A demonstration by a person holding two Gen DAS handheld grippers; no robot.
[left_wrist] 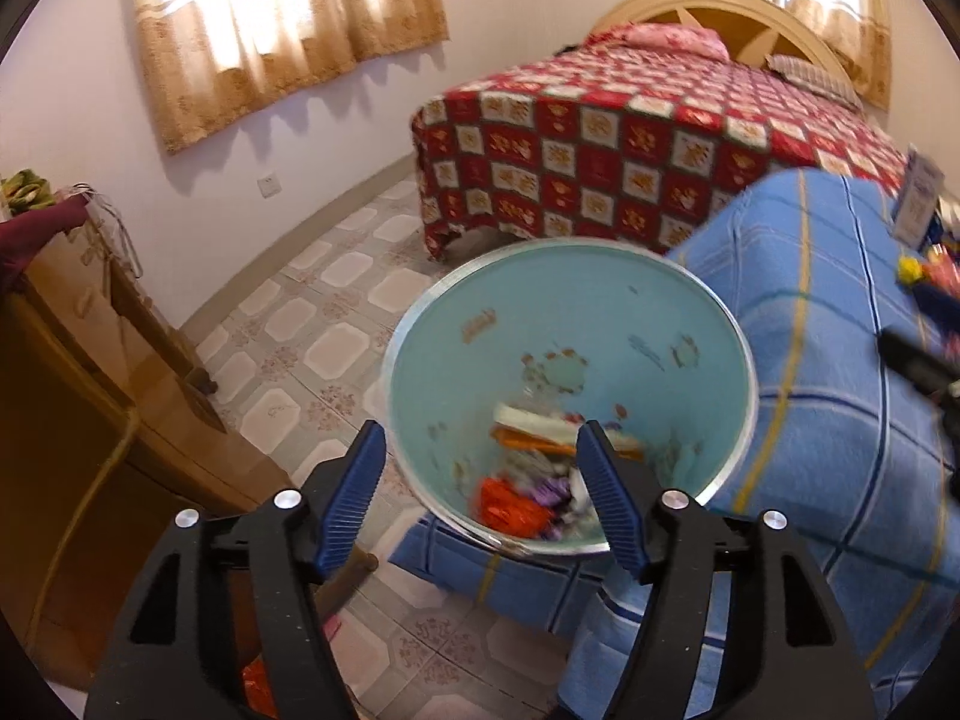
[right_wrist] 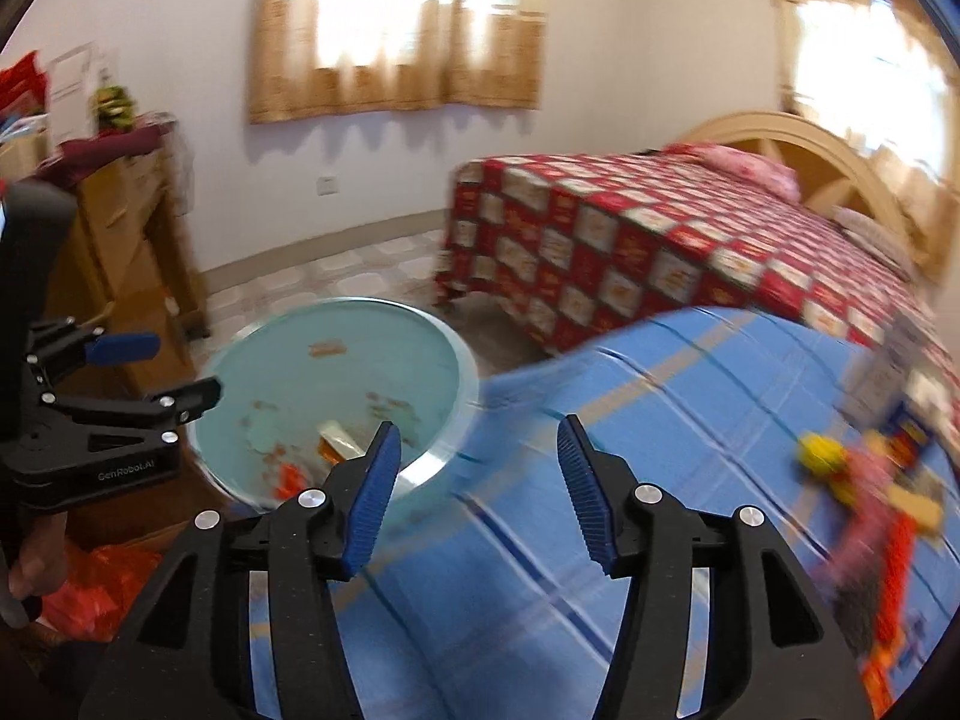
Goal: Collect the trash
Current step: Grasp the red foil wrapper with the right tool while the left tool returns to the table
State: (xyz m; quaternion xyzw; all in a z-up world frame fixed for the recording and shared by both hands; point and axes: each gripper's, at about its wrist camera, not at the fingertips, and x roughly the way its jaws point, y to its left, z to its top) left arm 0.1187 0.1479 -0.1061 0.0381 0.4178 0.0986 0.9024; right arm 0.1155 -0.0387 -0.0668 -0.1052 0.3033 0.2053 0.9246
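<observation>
At the far left of the right wrist view, the left gripper (right_wrist: 174,375) bears the white lettering "GenRobot.AI" on its black body; its jaws are spread, holding nothing. Right of it, lower centre-left, the pale blue bin (right_wrist: 288,372) stands beside the blue checked cloth (right_wrist: 660,420), with wrappers (left_wrist: 522,504) inside it. The right gripper (right_wrist: 477,480), bottom centre, is also spread and empty. At the right edge, blurred trash (right_wrist: 870,498) lies on the cloth; its print is unreadable.

Left gripper (left_wrist: 480,456), right gripper (right_wrist: 478,447): black frames wearing ribbed blue pads, 4 silver screws each, "GenRobot.AI" marking.
</observation>
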